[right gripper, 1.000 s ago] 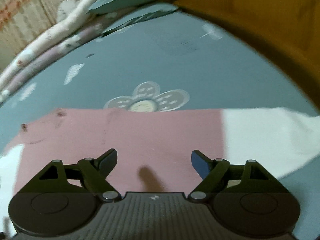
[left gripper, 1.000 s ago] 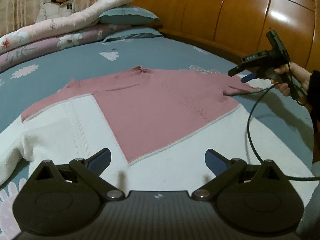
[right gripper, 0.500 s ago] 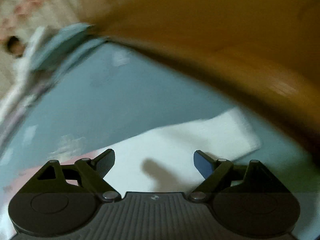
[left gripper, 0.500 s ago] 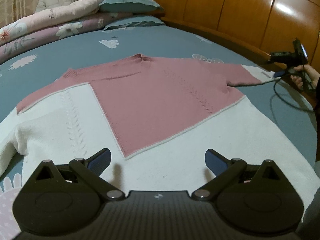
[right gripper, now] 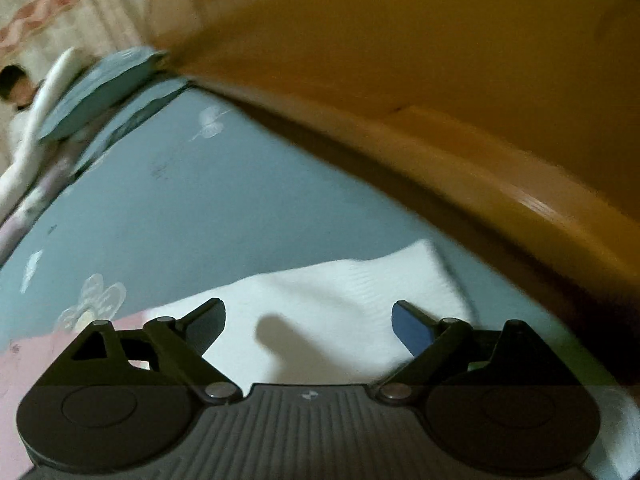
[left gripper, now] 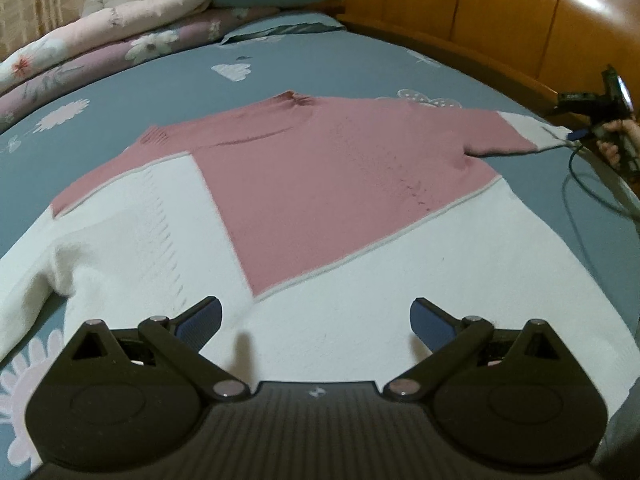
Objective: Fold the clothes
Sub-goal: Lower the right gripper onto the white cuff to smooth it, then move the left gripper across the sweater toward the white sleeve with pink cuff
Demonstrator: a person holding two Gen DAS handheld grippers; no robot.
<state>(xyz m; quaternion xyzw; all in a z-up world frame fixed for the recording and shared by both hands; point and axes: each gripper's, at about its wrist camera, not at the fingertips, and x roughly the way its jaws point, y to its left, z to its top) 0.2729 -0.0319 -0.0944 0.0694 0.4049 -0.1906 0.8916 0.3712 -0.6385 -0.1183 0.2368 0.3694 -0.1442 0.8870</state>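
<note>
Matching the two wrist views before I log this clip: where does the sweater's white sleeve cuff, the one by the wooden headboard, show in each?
Left wrist: the white sleeve cuff lies far right, at the end of the pink sleeve, just before the right gripper.
Right wrist: the cuff fills the lower centre, lying between and beyond the open jaws.
Shared landmark: the wooden headboard, running behind the cuff in both.
</note>
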